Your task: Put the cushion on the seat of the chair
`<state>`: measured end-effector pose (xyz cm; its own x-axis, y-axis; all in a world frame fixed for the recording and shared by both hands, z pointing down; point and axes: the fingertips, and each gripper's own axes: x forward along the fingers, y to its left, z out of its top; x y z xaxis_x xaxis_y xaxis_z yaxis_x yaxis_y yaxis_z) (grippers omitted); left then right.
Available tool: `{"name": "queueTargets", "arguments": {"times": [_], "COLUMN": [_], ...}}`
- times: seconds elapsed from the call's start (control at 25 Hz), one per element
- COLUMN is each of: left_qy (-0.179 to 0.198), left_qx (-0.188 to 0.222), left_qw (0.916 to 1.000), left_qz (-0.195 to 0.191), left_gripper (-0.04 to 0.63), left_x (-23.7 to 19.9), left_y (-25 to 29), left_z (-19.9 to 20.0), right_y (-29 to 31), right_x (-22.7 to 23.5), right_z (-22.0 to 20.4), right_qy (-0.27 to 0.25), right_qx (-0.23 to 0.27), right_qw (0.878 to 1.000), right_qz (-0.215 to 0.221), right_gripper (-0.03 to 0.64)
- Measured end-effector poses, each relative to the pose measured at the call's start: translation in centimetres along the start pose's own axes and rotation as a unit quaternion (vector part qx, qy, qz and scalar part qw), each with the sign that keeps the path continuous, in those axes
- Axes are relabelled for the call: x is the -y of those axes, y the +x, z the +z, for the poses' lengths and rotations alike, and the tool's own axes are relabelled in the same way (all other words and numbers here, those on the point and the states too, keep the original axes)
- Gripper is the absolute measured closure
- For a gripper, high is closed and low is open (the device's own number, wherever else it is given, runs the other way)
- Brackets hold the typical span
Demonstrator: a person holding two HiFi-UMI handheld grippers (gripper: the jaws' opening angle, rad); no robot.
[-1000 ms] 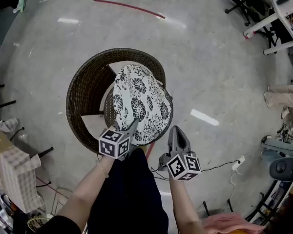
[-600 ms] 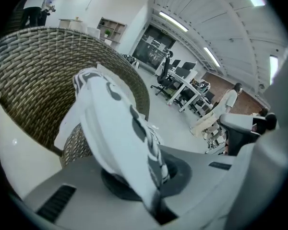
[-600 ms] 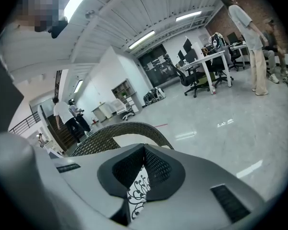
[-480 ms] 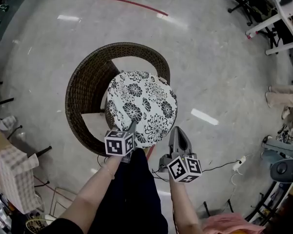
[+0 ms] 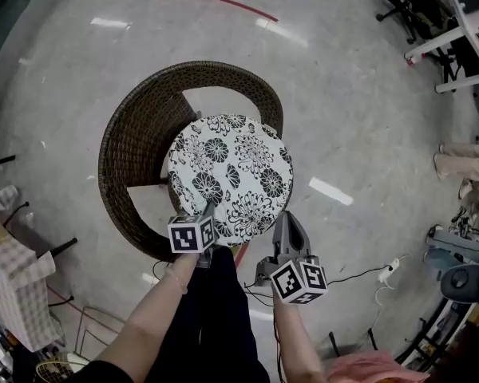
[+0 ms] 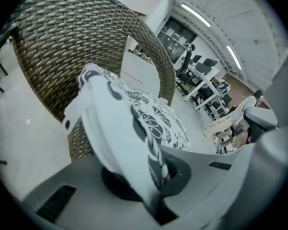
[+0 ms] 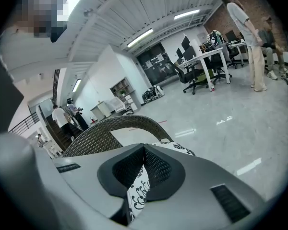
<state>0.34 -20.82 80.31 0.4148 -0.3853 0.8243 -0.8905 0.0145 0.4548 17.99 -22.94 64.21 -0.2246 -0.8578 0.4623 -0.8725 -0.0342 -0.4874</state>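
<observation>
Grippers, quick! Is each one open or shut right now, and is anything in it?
Left gripper: jaws closed on the edge of the cushion.
Right gripper: jaws closed on the cushion's edge too.

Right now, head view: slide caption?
Head view: left tongs and right tongs grip the near edge of a round floral cushion over the seat of a wicker chair.

Cushion (image 5: 231,174): lying over the chair (image 5: 136,134) seat, before its curved back.
Left gripper (image 5: 210,208): clamping the cushion's edge at the chair's near side, leftward.
Right gripper (image 5: 286,219): clamping the cushion's edge at the chair's near side, rightward.
</observation>
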Motion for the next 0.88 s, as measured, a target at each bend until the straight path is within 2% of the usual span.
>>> {"name": "queueTargets", "arguments": {"times": [0.28,0.44,0.6,0.72,0.88], "left_qy": [-0.040,-0.083,-0.069,-0.072,-0.084], "left_qx": [-0.028,-0.037,-0.048,-0.058,-0.070], "left_qw": [0.9985,0.9953,0.9959,0.9948,0.9910], "left_qz": [0.026,0.033,0.036,0.042,0.077], "left_gripper": [0.568,0.563,0.541,0.468,0.371], "left_x": [-2.2,-2.9,-3.0,-3.1,-3.9], "left_y": [1.7,2.5,2.9,3.3,3.2], "left_z": [-1.6,-2.3,-2.8,-3.0,-3.3], "right_y": [1.8,2.2,1.9,1.7,1.5], "right_x": [-0.5,-0.8,-0.6,-0.4,-0.2], "right_z": [-1.8,-2.8,-3.6,-3.8,-3.7], "right_qy": [0.036,0.057,0.065,0.065,0.074], "right_qx": [-0.001,-0.008,-0.017,-0.020,-0.018], "right_qw": [0.999,0.998,0.998,0.998,0.997], "right_qz": [0.001,0.005,0.004,0.002,0.000], "right_gripper": [0.591,0.591,0.591,0.591,0.591]}}
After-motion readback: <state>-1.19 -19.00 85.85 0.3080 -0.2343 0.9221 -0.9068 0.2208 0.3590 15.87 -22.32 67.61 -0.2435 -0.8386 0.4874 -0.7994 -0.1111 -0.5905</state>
